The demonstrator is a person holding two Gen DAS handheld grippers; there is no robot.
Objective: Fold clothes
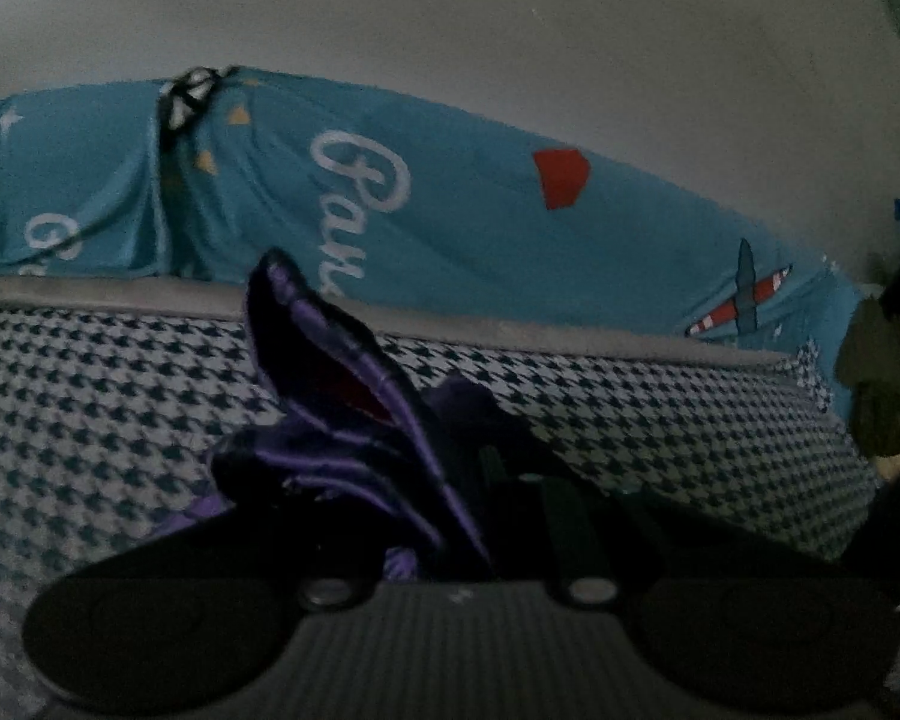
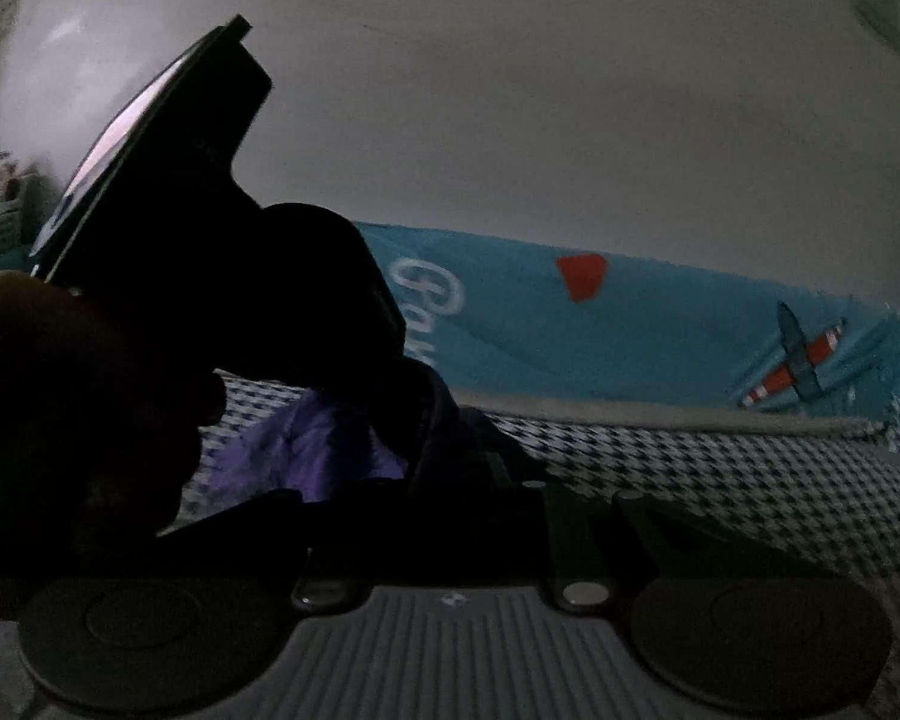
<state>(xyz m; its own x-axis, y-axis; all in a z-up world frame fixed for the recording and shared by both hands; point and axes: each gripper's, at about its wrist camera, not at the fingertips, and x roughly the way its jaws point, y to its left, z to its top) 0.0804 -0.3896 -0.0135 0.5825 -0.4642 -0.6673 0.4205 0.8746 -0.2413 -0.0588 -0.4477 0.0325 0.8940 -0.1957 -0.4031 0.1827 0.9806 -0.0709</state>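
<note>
A dark purple garment (image 1: 342, 414) with lighter purple seams hangs bunched in front of my left gripper (image 1: 498, 474), which is shut on a fold of it. It is lifted over the houndstooth bedsheet (image 1: 90, 396). In the right wrist view the same purple garment (image 2: 324, 450) stretches from the left tool's dark housing (image 2: 198, 252), held by a hand (image 2: 60, 420), across to my right gripper (image 2: 540, 486). The right jaws stand nearly together with dark cloth pinched between them. The scene is dim, and the cloth hides the fingertips.
A blue blanket (image 1: 462, 210) printed with white script, a red shape and a small plane lies along the far side of the bed, against a pale wall (image 1: 510, 30). A grey border strip (image 1: 510, 330) edges the sheet. A dark shape (image 1: 888, 360) sits at the right edge.
</note>
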